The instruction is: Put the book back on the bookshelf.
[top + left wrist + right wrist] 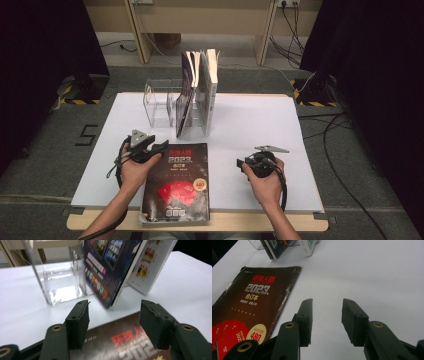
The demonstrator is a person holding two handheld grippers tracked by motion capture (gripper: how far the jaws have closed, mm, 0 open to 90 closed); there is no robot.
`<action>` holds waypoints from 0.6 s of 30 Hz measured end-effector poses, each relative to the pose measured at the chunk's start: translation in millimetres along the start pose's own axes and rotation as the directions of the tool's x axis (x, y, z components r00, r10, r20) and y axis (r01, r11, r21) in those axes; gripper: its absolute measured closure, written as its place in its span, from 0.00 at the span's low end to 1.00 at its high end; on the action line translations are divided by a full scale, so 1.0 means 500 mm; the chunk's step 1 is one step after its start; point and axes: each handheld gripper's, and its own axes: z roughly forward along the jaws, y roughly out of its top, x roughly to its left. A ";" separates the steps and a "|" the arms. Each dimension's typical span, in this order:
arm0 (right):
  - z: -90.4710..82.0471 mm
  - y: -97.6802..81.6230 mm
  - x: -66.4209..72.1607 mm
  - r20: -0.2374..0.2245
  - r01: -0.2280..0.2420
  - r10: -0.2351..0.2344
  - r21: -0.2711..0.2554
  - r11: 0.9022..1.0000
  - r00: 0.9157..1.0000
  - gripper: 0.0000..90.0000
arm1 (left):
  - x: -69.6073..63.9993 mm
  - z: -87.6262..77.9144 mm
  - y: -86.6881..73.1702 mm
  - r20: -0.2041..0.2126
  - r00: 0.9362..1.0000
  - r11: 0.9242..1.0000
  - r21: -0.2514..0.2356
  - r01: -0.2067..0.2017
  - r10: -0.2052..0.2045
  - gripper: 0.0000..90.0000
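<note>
Left gripper view: open, empty claw (pixel 113 325) above dark book (pixel 130 342).

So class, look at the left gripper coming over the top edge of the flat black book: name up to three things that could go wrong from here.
1. The black book lies flat on the table, so the open left gripper may struggle to get a jaw under its edge.
2. Its near end overhangs the table; a push could slide it off.
3. The standing books lean against the clear holder close ahead and could be knocked over.
</note>
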 end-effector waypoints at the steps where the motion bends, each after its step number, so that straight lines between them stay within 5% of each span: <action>1: 0.002 0.001 0.002 -0.002 -0.001 0.001 0.003 1.000 1.000 0.69 | 0.005 -0.003 -0.007 -0.002 1.000 1.000 0.007 0.009 -0.009 0.46; 9: 0.021 0.009 0.016 -0.013 0.013 -0.013 0.024 1.000 1.000 0.69 | 0.034 -0.025 -0.049 -0.008 0.998 0.997 0.044 0.056 -0.056 0.47; 18: 0.040 0.018 0.032 -0.026 0.014 -0.013 0.052 0.999 1.000 0.69 | 0.034 -0.036 -0.083 0.008 0.995 0.992 0.076 0.097 -0.098 0.48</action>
